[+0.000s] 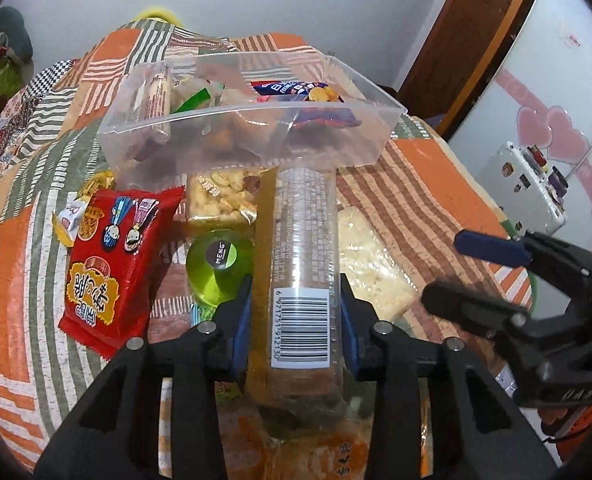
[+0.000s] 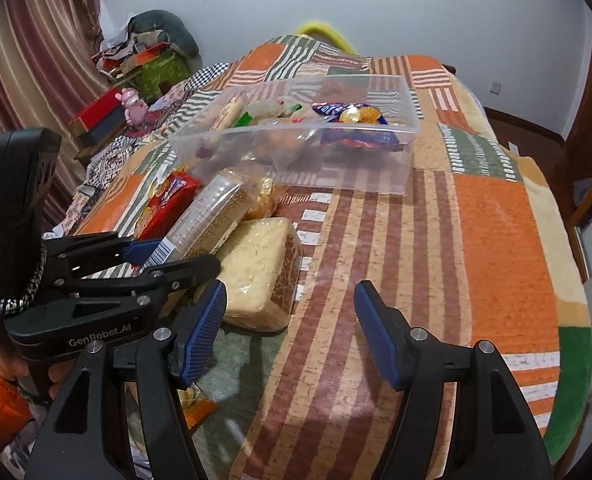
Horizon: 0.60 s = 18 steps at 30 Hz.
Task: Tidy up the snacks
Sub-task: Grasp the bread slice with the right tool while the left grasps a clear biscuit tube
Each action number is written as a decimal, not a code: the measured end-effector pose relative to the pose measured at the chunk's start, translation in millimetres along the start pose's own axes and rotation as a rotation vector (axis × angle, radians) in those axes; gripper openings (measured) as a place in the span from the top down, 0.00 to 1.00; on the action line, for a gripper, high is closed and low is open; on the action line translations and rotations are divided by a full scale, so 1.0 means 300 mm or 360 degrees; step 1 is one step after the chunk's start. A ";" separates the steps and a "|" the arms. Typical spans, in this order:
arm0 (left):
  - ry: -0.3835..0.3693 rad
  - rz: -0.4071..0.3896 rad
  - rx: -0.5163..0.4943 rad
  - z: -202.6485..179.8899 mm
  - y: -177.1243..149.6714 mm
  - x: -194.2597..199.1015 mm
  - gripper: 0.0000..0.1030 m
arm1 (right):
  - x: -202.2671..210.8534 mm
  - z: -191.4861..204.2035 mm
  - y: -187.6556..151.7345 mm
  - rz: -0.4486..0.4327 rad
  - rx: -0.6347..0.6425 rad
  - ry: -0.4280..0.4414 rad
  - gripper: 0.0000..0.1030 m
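My left gripper (image 1: 296,316) is shut on a long clear cracker sleeve (image 1: 299,256) with a barcode, held above the bed and pointing at the clear plastic bin (image 1: 379,124). The bin holds several snacks, among them a blue packet (image 1: 296,90). The sleeve (image 2: 212,208) and the left gripper (image 2: 168,256) also show in the right wrist view, left of my right gripper (image 2: 290,328), which is open and empty above the patchwork blanket (image 2: 475,220). The bin (image 2: 399,136) lies ahead of it.
Loose snacks lie on the blanket in front of the bin: a red packet (image 1: 112,256), a green jelly cup (image 1: 220,268), a pale rice-cake pack (image 2: 256,272), a yellow snack bag (image 1: 220,200). A white case (image 1: 523,184) stands at the right. Boxes (image 2: 104,116) sit at the left.
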State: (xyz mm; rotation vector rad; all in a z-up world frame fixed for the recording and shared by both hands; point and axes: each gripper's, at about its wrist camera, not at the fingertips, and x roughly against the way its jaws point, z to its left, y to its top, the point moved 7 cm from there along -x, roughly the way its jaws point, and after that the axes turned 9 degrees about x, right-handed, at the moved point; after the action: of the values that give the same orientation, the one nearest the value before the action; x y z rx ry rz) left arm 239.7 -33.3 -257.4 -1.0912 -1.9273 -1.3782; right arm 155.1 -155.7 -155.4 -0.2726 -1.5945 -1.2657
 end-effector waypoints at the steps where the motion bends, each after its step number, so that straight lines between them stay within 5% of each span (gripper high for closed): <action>1: 0.0001 -0.0007 -0.0005 0.000 0.001 0.003 0.66 | -0.006 0.003 0.001 0.0007 0.0002 0.0005 0.39; 18: 0.0045 -0.0141 0.0082 0.117 0.064 0.130 0.67 | -0.156 0.092 0.035 0.0126 0.0047 0.0084 0.35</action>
State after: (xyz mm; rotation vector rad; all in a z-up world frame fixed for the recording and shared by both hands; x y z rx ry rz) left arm 236.2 14.7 -228.9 -0.9682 -2.0009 -1.3752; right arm 167.4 -110.2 -184.4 -0.2790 -1.5414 -1.1789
